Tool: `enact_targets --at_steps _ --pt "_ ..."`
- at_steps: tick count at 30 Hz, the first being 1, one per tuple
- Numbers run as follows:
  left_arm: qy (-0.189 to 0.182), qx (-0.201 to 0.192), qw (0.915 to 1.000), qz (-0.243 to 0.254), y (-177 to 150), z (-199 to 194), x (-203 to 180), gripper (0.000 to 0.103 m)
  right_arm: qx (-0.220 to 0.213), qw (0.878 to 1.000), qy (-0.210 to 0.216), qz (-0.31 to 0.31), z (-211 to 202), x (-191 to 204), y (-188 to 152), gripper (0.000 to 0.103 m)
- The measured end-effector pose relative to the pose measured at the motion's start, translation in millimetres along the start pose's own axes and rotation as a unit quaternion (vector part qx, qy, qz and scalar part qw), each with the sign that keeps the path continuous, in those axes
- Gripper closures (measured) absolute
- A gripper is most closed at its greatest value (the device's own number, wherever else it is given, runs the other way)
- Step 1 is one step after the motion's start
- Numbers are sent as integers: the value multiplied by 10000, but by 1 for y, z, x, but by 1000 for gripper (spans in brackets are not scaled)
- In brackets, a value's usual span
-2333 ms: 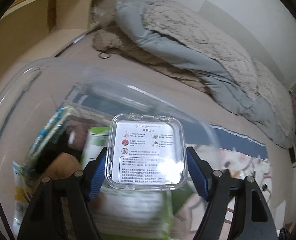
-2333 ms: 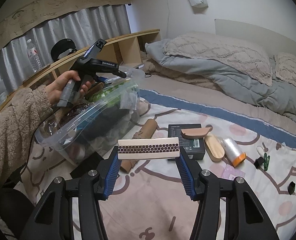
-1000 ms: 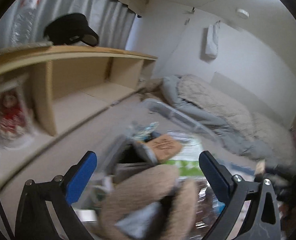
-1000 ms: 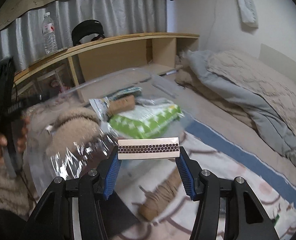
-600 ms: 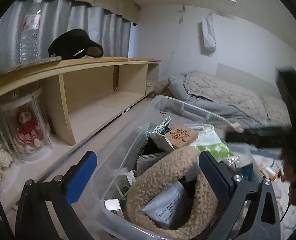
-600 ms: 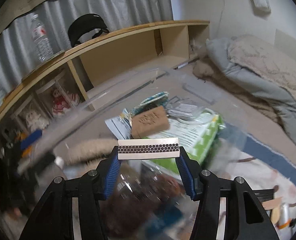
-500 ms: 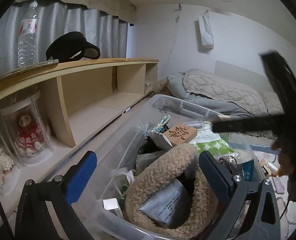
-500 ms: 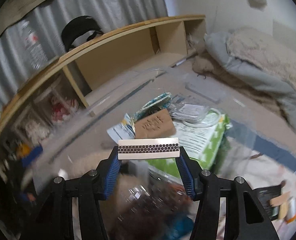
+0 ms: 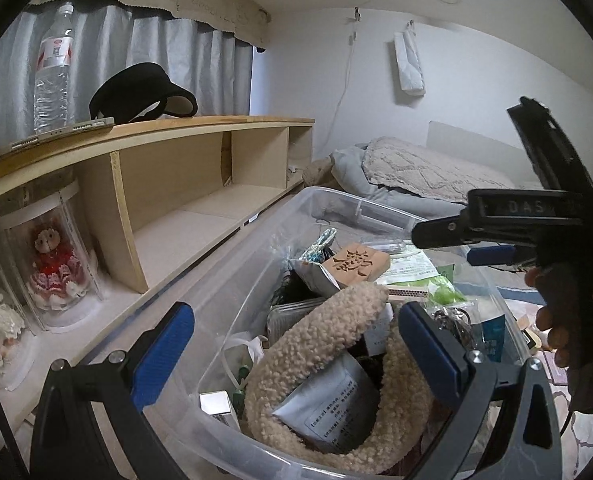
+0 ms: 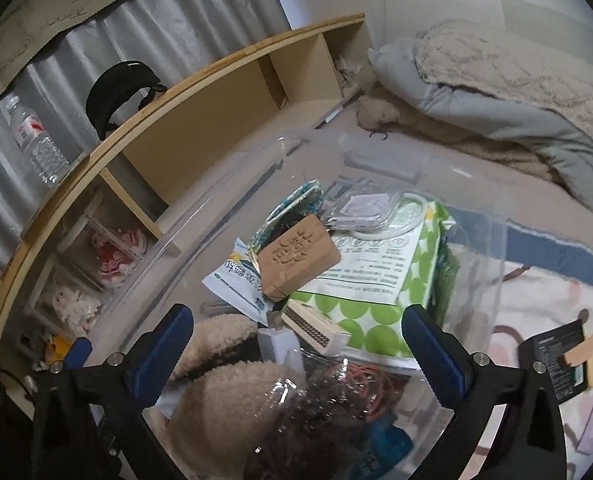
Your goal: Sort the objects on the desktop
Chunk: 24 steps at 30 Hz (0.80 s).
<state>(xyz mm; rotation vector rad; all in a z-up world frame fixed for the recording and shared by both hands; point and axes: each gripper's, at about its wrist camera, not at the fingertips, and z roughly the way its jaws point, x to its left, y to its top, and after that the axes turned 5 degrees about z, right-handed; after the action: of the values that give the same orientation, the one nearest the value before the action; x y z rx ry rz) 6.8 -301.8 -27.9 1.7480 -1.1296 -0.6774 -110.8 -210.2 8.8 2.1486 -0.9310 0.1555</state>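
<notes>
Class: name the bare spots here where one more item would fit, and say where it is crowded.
Free: the open wooden shelf beside the clear bin, and the printed blanket between bin and black box. Crowded: inside the bin, heaped around the fleece band.

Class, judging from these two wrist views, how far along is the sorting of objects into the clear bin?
Done: the clear bin holds many items, and the matchbox lies inside by the green-dotted pack.

In hand: nothing; the right gripper, whose jaws have just been opening, and left gripper are open.

Left: the black box on the bedspread.
</notes>
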Motion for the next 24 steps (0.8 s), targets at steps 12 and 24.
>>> enact_targets --at_steps 12,24 --pt "-8 85 10000 46 0 -1 -6 0 -664 9925 56 -1021 -24 4 -23 0" --pt "-132 42 9998 147 15 -19 -31 0 -1343 9863 -77 -952 -81 -20 -35 0"
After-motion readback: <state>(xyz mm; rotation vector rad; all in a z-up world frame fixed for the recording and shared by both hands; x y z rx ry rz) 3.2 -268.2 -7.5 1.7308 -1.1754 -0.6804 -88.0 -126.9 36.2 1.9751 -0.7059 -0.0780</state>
